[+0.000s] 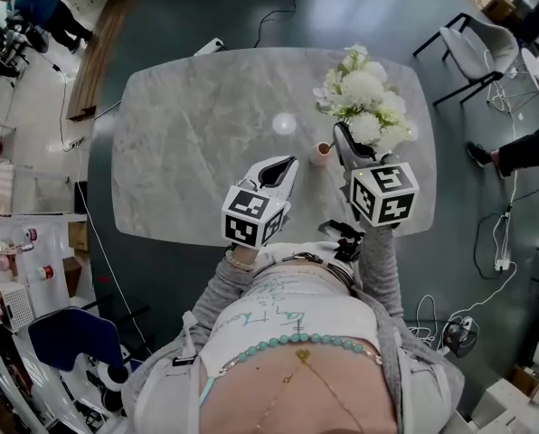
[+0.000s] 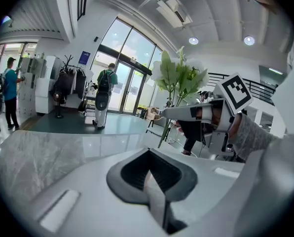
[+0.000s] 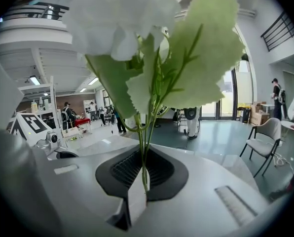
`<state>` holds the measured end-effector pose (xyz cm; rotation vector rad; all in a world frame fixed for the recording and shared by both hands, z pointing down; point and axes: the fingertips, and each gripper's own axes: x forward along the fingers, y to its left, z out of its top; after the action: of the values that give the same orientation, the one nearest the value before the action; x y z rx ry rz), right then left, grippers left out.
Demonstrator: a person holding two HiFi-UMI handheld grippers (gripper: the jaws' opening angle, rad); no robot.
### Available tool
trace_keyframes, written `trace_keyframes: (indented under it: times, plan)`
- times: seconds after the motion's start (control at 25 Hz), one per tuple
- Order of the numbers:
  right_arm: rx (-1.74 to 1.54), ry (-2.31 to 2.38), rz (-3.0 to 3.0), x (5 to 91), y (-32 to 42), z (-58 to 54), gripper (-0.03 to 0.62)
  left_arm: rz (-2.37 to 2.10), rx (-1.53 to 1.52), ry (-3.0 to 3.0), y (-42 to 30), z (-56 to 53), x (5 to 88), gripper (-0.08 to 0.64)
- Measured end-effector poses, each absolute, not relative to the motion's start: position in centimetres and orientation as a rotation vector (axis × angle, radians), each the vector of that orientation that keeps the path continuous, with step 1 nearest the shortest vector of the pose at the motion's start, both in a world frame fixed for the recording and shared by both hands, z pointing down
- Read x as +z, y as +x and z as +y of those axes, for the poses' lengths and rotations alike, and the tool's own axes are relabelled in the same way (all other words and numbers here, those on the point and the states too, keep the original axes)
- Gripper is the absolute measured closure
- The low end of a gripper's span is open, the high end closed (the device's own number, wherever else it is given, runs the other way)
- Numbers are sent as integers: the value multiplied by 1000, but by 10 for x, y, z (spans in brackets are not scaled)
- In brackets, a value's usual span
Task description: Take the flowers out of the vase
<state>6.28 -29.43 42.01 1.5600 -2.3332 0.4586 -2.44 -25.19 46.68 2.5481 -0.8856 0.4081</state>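
A bunch of white flowers (image 1: 367, 98) with green leaves stands above the far right part of the marble table (image 1: 188, 125). My right gripper (image 1: 343, 137) is shut on the thin green stems (image 3: 143, 154), with leaves and a white bloom (image 3: 122, 14) towering over the jaws. A small pink vase (image 1: 322, 154) sits on the table just left of that gripper; whether the stem ends are still inside it is hidden. My left gripper (image 1: 286, 165) hovers left of the vase, shut and empty (image 2: 148, 174). From it I see the right gripper (image 2: 196, 113) holding the flowers (image 2: 179, 75).
A grey chair (image 1: 480, 45) stands on the floor beyond the table's right corner, and a person's leg (image 1: 514, 152) reaches in at the right edge. Cables (image 1: 486, 242) lie on the floor to the right. Shelves and clutter (image 1: 16, 242) fill the left side.
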Motion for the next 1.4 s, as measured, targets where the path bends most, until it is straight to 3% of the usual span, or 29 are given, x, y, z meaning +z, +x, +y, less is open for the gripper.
trace_keyframes:
  times: [1.4]
  plan:
    - [456, 1520, -2361, 416, 56, -286, 551, -855, 402, 2564, -15, -245, 464, 558]
